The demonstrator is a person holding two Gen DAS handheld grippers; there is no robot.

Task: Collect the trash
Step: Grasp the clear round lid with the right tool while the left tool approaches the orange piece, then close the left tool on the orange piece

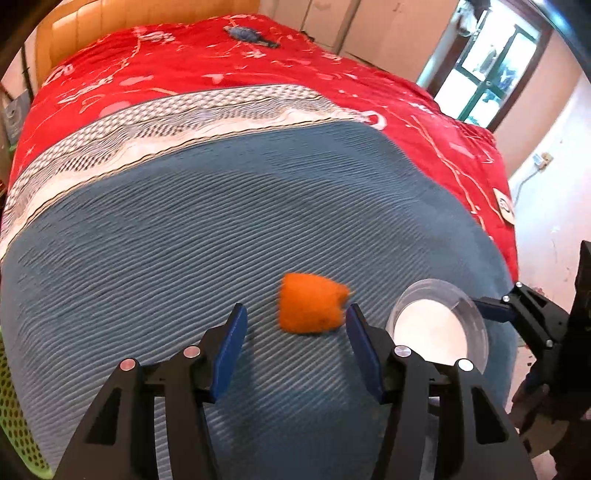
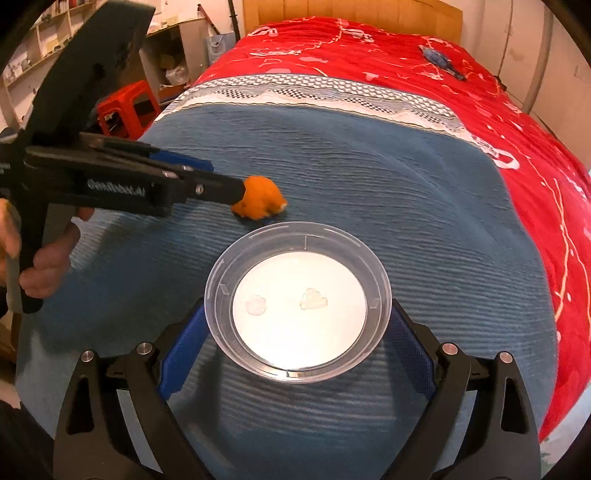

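An orange peel scrap (image 1: 310,308) (image 2: 260,199) lies on the blue ribbed blanket (image 1: 184,258). My left gripper (image 1: 295,314) (image 2: 242,190) straddles it. The jaws stand apart: the right pad touches the scrap and a gap shows at the left pad. My right gripper (image 2: 297,308) is shut on a clear round plastic dish (image 2: 299,236) (image 1: 439,325), one blue pad on each side of its rim. One of its fingers (image 1: 493,310) shows at the dish's far side. Two small pale bits (image 2: 314,299) lie in the dish, which sits just right of the scrap.
A red patterned quilt (image 1: 258,74) covers the far half of the bed, with a small blue-grey item (image 1: 251,35) on it. A green mesh basket (image 1: 14,424) is at the lower left edge. A red stool (image 2: 129,103) and shelves stand beside the bed. A hand (image 2: 48,258) holds the left gripper.
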